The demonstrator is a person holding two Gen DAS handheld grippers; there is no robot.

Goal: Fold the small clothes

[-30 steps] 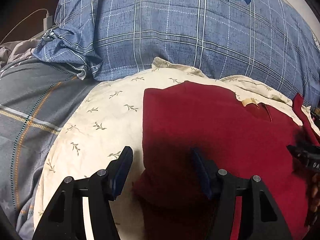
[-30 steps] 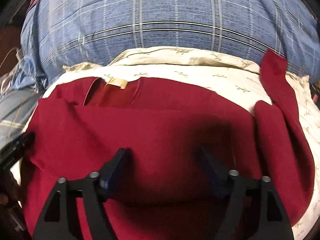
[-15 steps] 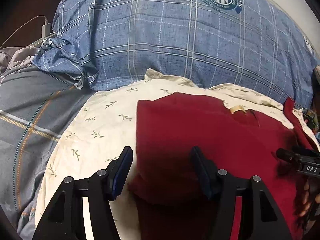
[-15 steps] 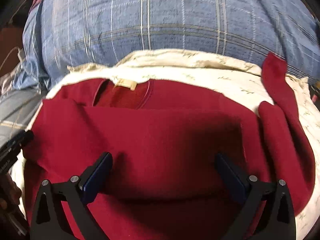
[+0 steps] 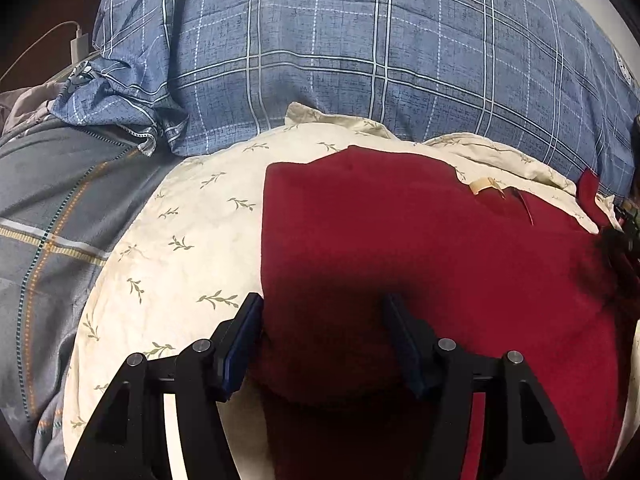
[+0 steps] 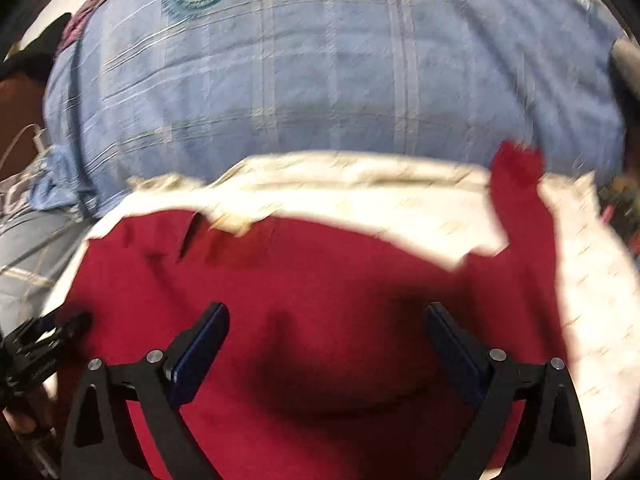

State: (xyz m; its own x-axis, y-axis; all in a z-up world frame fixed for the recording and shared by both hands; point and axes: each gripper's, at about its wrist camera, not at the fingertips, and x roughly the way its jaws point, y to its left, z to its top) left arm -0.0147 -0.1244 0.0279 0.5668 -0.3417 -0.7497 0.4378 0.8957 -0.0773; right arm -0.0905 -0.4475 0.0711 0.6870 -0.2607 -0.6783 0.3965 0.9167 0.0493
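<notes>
A dark red garment (image 5: pixel 420 232) lies partly folded on a cream leaf-print pillow (image 5: pixel 192 240). Its neck label (image 5: pixel 482 185) shows at the far right side. My left gripper (image 5: pixel 322 316) is open, its fingers straddling the garment's left folded edge near the front. In the blurred right wrist view the same red garment (image 6: pixel 320 280) fills the lower half, with one sleeve (image 6: pixel 520 200) stretched away over the pillow (image 6: pixel 580 280). My right gripper (image 6: pixel 326 324) is open wide above the cloth and holds nothing. The left gripper shows at that view's left edge (image 6: pixel 36 344).
A big blue plaid pillow (image 5: pixel 360 60) lies behind the cream one. Grey striped bedding (image 5: pixel 52 208) lies to the left. A white charger and cable (image 5: pixel 76 46) sit at the far left.
The right gripper opened wide, let go of the red cloth and is pulling back and up, so its view is blurred. The left gripper shifted slightly and stays open at the fold's edge.
</notes>
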